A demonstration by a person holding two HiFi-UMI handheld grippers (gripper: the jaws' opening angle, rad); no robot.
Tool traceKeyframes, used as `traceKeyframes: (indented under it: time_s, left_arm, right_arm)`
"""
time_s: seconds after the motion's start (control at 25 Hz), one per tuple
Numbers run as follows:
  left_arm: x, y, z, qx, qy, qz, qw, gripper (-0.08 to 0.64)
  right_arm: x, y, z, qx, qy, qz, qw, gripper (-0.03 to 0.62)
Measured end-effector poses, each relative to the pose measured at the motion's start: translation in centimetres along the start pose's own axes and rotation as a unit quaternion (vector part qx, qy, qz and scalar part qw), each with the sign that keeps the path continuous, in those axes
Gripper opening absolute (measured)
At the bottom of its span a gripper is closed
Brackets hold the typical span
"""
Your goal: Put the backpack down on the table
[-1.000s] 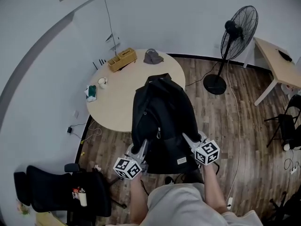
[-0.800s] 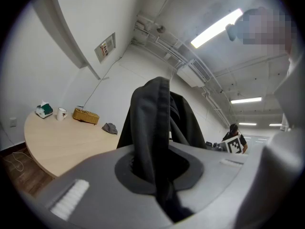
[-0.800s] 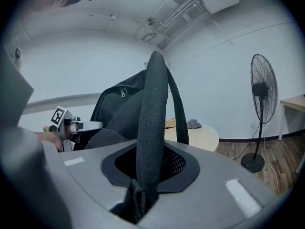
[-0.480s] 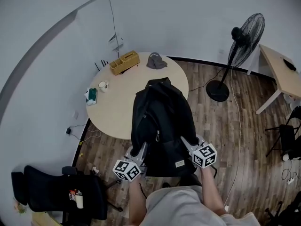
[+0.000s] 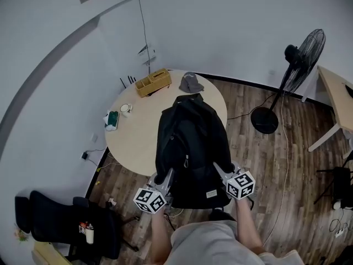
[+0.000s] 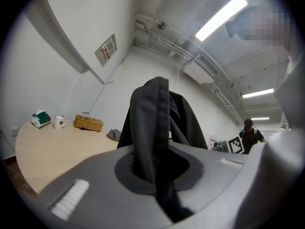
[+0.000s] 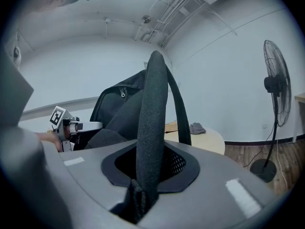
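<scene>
Left tool and right tool each clamp 1 backpack strap, bag held between them; desk ahead.

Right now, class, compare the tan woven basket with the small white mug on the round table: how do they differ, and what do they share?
The tan woven basket is long and box-shaped; the small white mug is round. The basket is larger than the mug. The basket sits at the far edge of the round pale wooden table; the mug nearer its left edge, beside a green and white box. Both rest upright on that table.
</scene>
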State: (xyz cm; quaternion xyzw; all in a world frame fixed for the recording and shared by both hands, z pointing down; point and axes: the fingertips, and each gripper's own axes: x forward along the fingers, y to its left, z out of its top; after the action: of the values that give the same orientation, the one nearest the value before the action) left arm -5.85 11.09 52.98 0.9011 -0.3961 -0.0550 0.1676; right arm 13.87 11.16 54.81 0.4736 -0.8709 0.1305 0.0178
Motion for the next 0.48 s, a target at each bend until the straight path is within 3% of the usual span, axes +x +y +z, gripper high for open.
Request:
traceKeyframes:
  time_s: [0.48]
  left_arm:
    - [6.8,-1.9,0.0,0.012,0.000,0.035,0.9993,0.069]
  right_arm:
    - [0.7,-7.4,1.9,0.005,0.004,0.031,0.999,0.077]
